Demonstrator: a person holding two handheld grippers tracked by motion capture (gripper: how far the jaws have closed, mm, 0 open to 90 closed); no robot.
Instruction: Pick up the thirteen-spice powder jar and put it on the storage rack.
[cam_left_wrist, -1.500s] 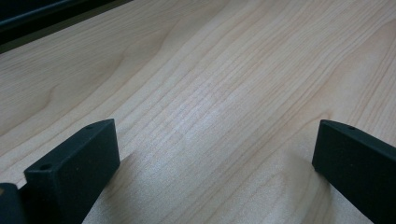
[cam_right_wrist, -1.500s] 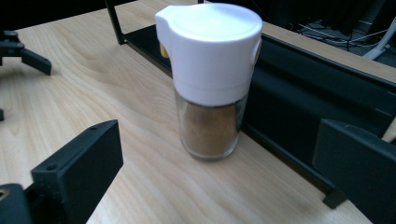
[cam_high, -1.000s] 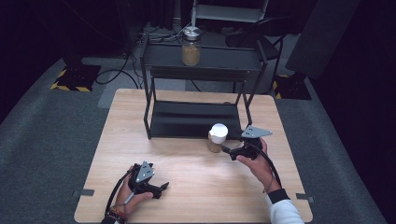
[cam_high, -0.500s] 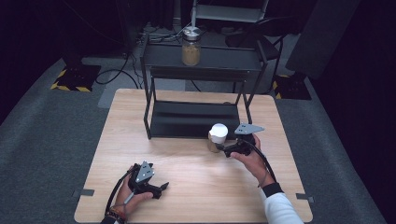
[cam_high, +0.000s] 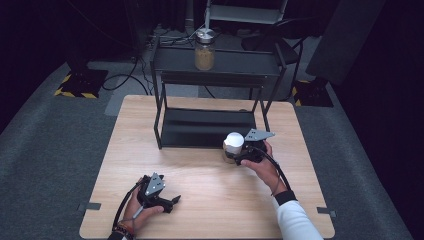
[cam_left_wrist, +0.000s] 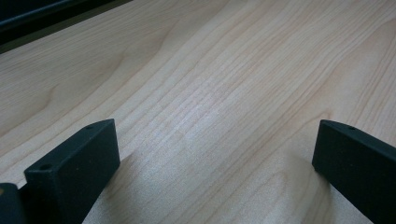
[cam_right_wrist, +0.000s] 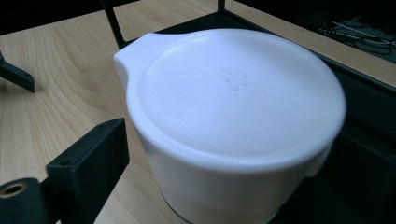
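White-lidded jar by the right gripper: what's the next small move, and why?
Probably finish closing the right gripper on the white-lidded jar. Its jaws have just been closing with the jar between them, and in the right gripper view the left jaw stands beside the jar's wall with a slight gap. The left gripper rests open on the table, so it is no help here.

The table (cam_high: 150, 150) is seen from above its near edge, looking forward and down. The left gripper view is held low over bare wood near the front left corner. The white-lidded jar (cam_right_wrist: 233, 116) (very close) is shared with the high view (cam_high: 233, 142).
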